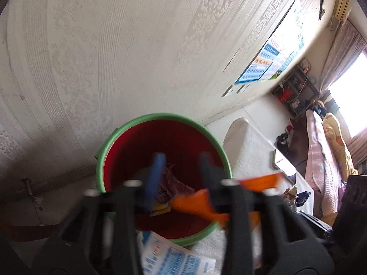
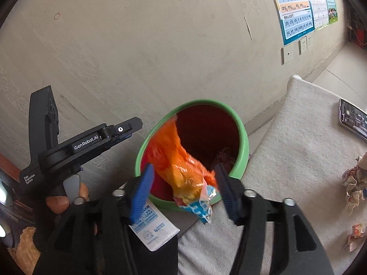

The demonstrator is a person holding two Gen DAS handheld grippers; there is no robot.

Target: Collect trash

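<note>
- Orange wrapper (image 2: pixel 181 162) draped over the near rim of the green bin (image 2: pixel 243 137), long axis running from inside the bin back toward the right tool (image 2: pixel 183 190).
- Right tool wide open, wrapper loose between its fingers, gripped by neither.
- Left tool (image 1: pixel 181 178) open over the bin mouth, holding nothing, wrapper just off its right finger.
- Crumpled trash (image 2: pixel 354 181) on the surface, well right of the right tool.

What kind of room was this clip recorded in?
Most likely a lived-in home room, perhaps a bedroom or child's room. A pinyin learning poster hangs on the wallpapered wall, bedding lies near a curtained window, and a green bin stands beside a cloth-covered table.
</note>
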